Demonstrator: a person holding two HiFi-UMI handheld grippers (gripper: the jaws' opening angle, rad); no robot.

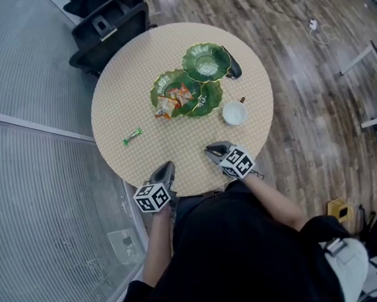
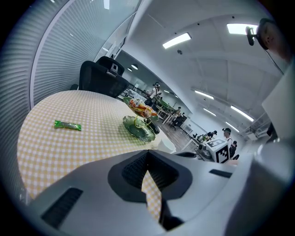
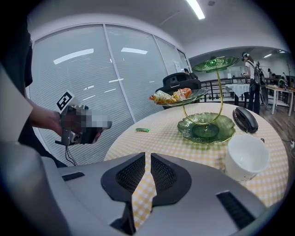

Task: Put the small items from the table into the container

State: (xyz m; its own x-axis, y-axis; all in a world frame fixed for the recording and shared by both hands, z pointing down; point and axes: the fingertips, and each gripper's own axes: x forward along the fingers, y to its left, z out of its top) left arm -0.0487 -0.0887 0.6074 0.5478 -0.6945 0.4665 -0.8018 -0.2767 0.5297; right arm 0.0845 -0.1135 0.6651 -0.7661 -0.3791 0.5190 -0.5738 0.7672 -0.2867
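A small green wrapped candy (image 1: 133, 136) lies alone on the left part of the round checked table (image 1: 123, 93); it also shows as the candy (image 2: 67, 125) and the candy (image 3: 142, 130). A green leaf-shaped tiered dish stand (image 1: 206, 61) stands at the table's far middle, with several snack packets (image 1: 175, 96) on its middle dish. My left gripper (image 1: 164, 176) hovers at the near edge, shut and empty (image 2: 147, 154). My right gripper (image 1: 216, 152) sits beside it, its pads (image 3: 133, 173) a narrow slit apart with nothing between them.
A white cup (image 1: 234, 113) stands right of the stand, close ahead of the right gripper. A black handset-like object (image 1: 233, 67) lies beside the top dish. A black chair (image 1: 107, 25) stands behind the table, a ribbed glass wall (image 1: 30, 162) to the left.
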